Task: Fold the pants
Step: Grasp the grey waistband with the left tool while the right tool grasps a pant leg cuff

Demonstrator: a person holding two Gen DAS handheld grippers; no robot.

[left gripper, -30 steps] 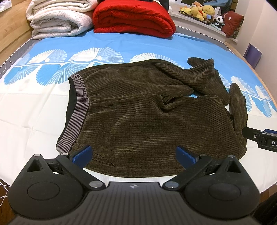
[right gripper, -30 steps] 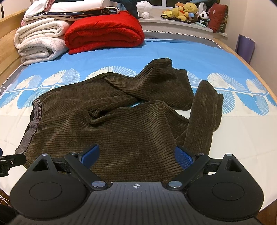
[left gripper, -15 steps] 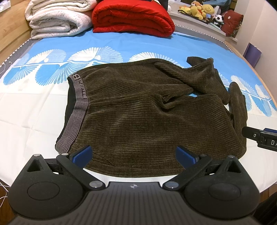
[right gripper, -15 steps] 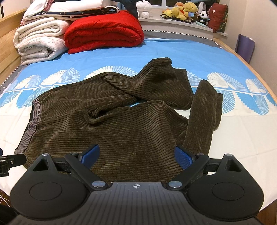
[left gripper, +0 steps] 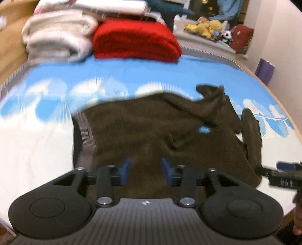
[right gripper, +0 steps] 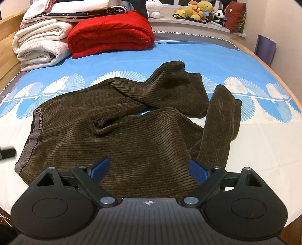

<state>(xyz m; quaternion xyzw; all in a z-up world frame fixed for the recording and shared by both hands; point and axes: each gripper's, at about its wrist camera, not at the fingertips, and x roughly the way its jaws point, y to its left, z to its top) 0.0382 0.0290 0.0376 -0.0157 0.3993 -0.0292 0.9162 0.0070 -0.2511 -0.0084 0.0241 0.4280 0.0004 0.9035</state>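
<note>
Dark olive corduroy pants (right gripper: 132, 128) lie spread on the bed, grey waistband (right gripper: 32, 132) to the left, legs crumpled and folded back at the right. They also show, blurred, in the left wrist view (left gripper: 160, 132). My left gripper (left gripper: 146, 172) hovers over the pants' near edge with its jaws partly closed and nothing between them. My right gripper (right gripper: 149, 169) is open and empty above the near hem. The right gripper's tip shows in the left wrist view (left gripper: 283, 173).
The bed has a blue and white patterned sheet (right gripper: 254, 90). A folded red blanket (right gripper: 111, 35) and folded white blankets (right gripper: 39, 45) lie at the far side. Stuffed toys (right gripper: 200, 9) sit on a ledge. A wooden bed rim (right gripper: 264, 64) runs along the right.
My left gripper's jaws have narrowed from wide open, and it has shifted right and forward over the pants, blurring the view. The right gripper has hardly moved.
</note>
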